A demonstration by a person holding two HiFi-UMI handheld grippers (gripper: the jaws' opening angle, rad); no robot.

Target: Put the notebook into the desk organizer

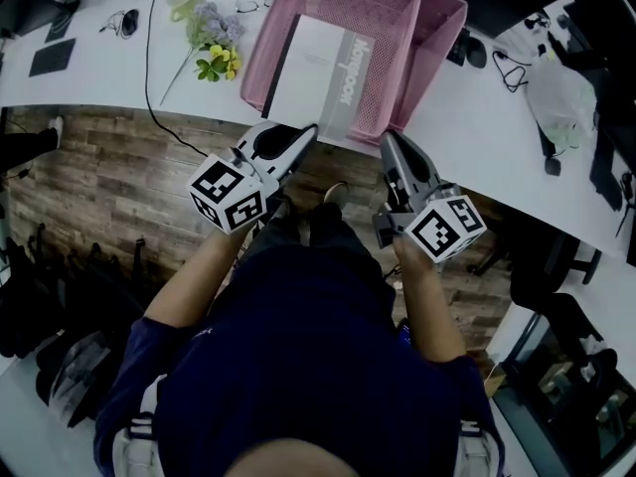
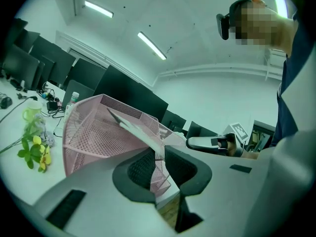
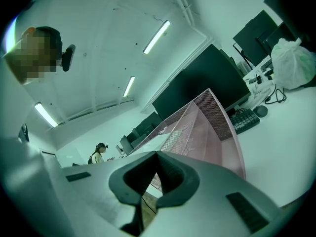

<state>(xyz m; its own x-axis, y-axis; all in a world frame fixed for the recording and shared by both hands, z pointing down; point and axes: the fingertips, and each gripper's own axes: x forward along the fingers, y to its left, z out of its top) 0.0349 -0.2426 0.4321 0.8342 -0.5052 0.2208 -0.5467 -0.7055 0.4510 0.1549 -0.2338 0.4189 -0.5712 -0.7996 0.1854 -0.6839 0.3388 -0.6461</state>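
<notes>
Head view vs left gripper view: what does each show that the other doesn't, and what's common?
Head view only: the wood floor, a plastic bag on the desk, and the left gripper seen from outside, its tips by the near edge of the notebook.
Left gripper view only: ceiling lights, a row of dark monitors, and that gripper's own jaws standing slightly apart.
Both: the pink desk organizer with the notebook in it, the flowers and the right gripper.

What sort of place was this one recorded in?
Most likely an open-plan office: a long white desk, rows of dark monitors, a keyboard with a mouse beside it, and strip lights on the ceiling.
</notes>
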